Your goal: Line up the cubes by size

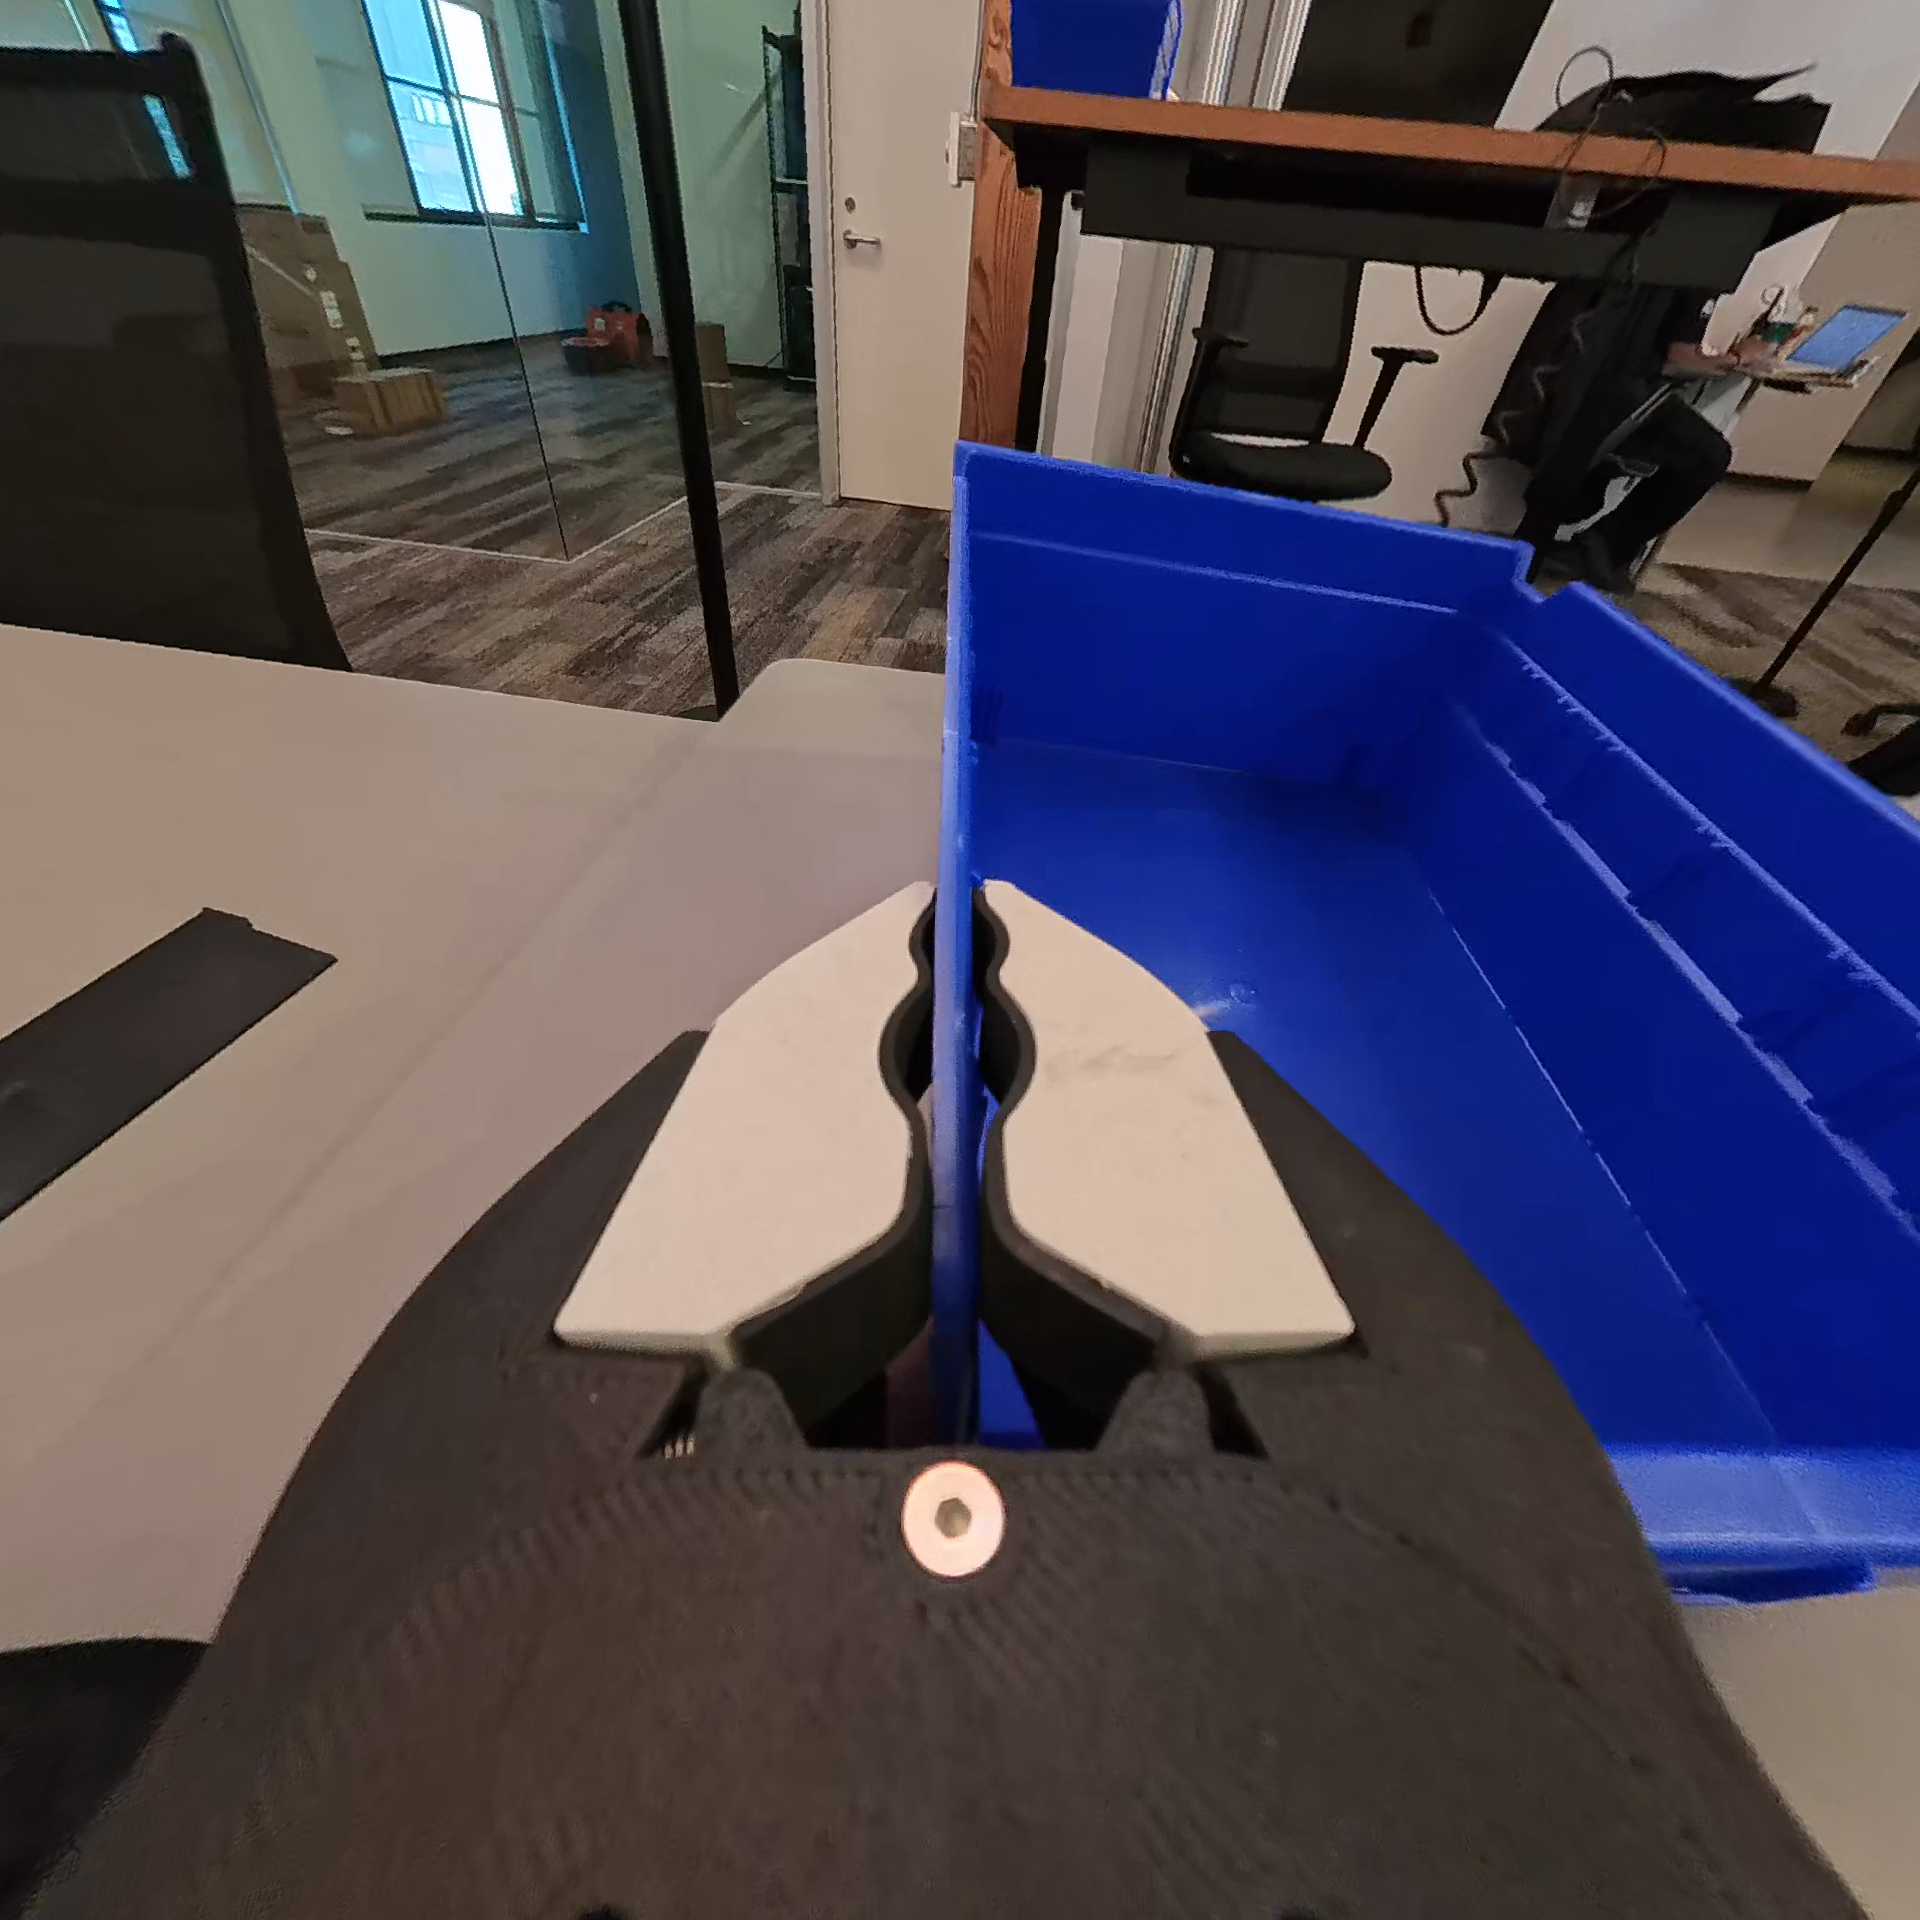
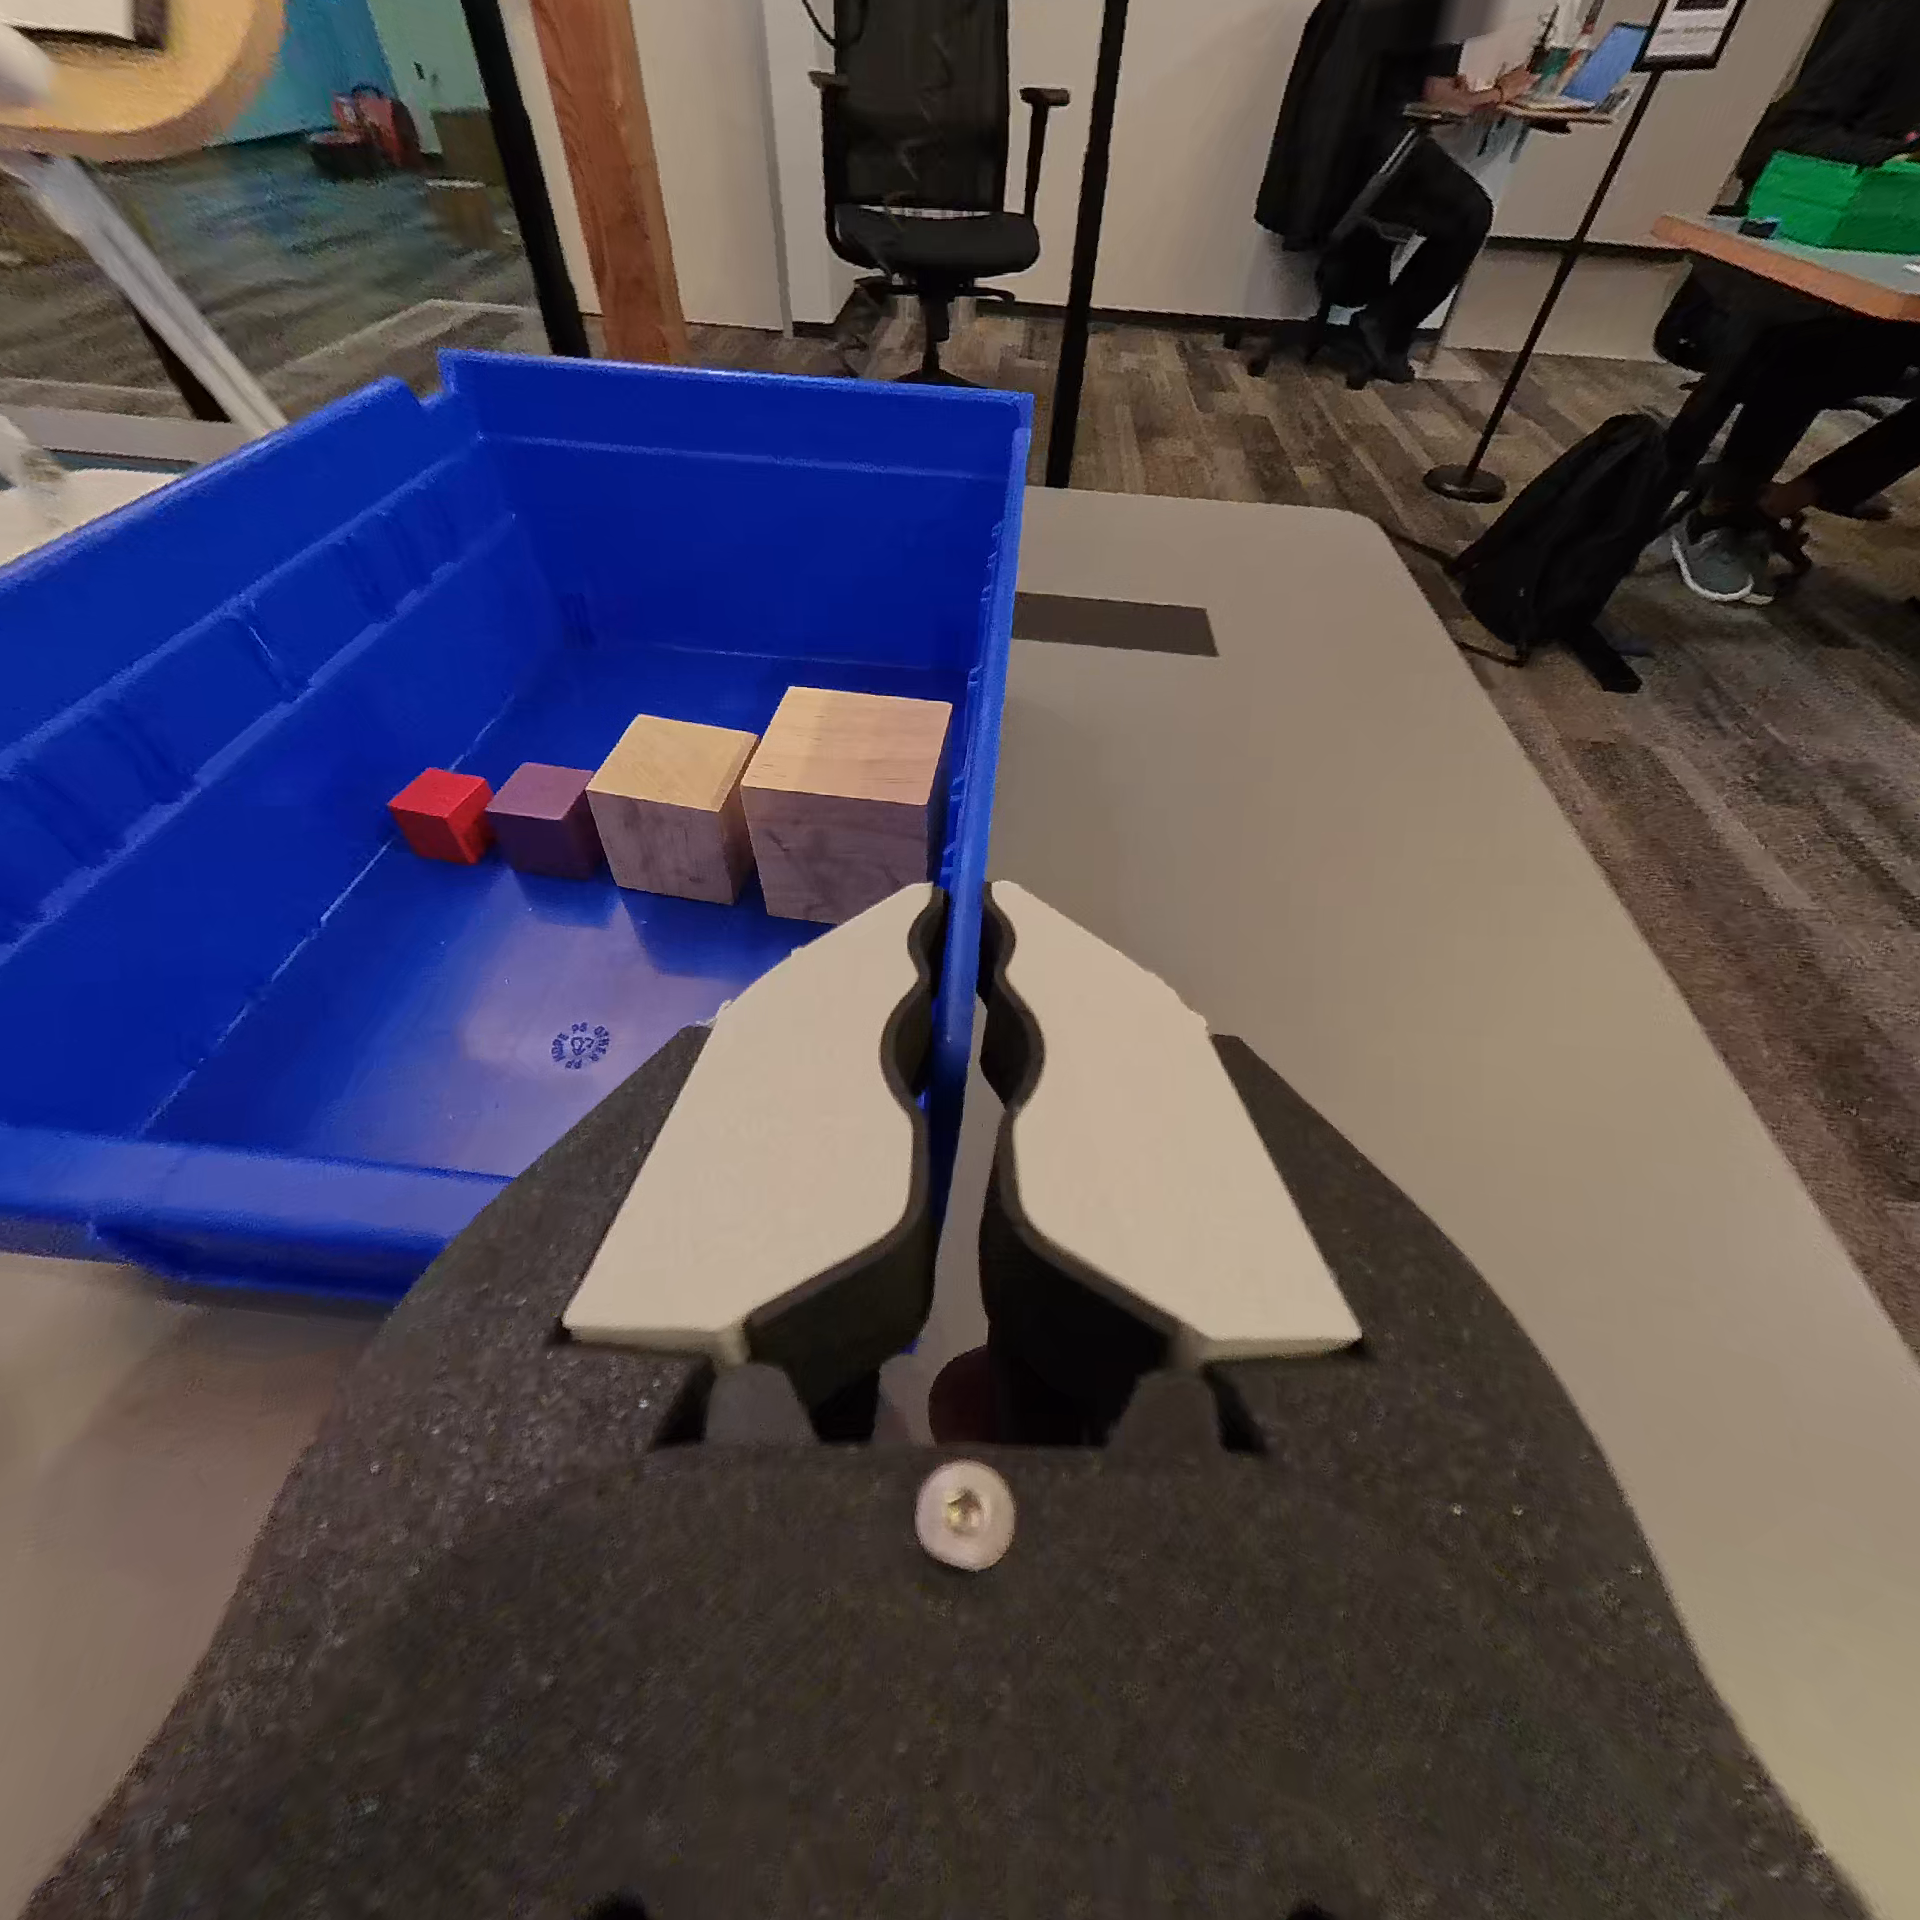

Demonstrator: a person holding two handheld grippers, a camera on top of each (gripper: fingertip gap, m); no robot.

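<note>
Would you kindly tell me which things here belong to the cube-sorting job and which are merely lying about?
Part of the job:
- red cube
- purple cube
- medium wooden cube
- large wooden cube
- blue bin holding them
- left claw and right claw, each clamped on a bin wall

Lying about:
- black strip on the table
- black backpack
- office chair

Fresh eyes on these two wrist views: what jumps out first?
The bright blue bin on the grey table dominates both views. Each gripper is clamped on a side wall of it, left gripper on one, right gripper on the opposite one. Inside, four cubes run small to large: red cube, purple cube, wooden cube, largest wooden cube.
</note>
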